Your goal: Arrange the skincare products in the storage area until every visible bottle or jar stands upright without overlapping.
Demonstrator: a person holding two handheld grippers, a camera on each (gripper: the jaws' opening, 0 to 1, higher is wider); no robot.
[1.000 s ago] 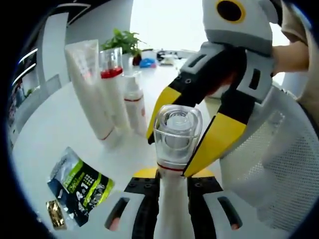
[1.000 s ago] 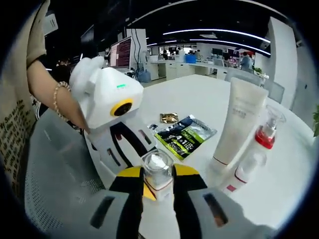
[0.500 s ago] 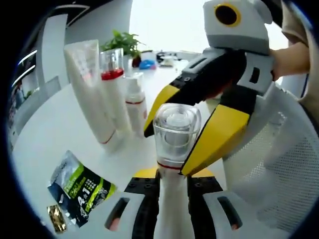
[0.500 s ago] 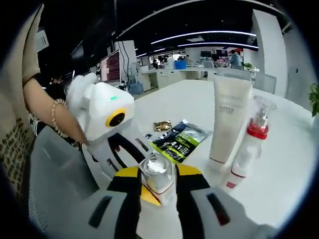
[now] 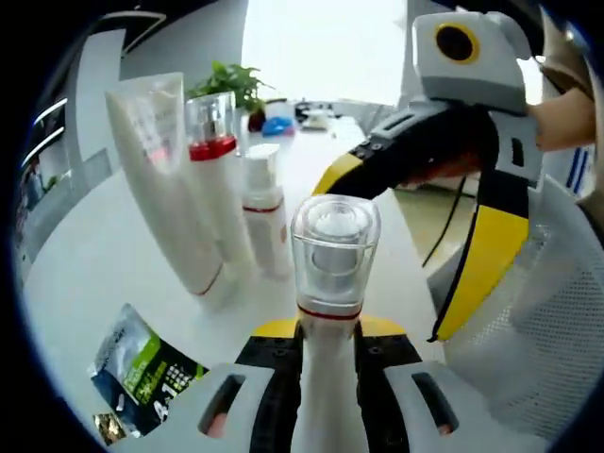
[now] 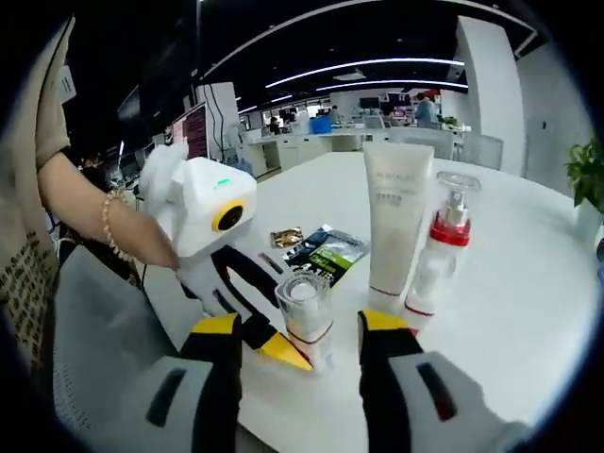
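Hidden and cut-off parts

The sachet point(image 5: 142, 373) runs off the near-left edge; the small bottle point(image 6: 422, 283) hides behind the pump bottle point(image 6: 444, 241).

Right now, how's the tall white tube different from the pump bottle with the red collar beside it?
The white tube is flat, wide and opaque, standing on its cap with the crimped end up. The pump bottle with the red collar is slimmer, round and topped with a clear cover over its pump. The tube stands a little taller. Both are mostly white with a red band near the base, and both stand upright, side by side, on the white table.
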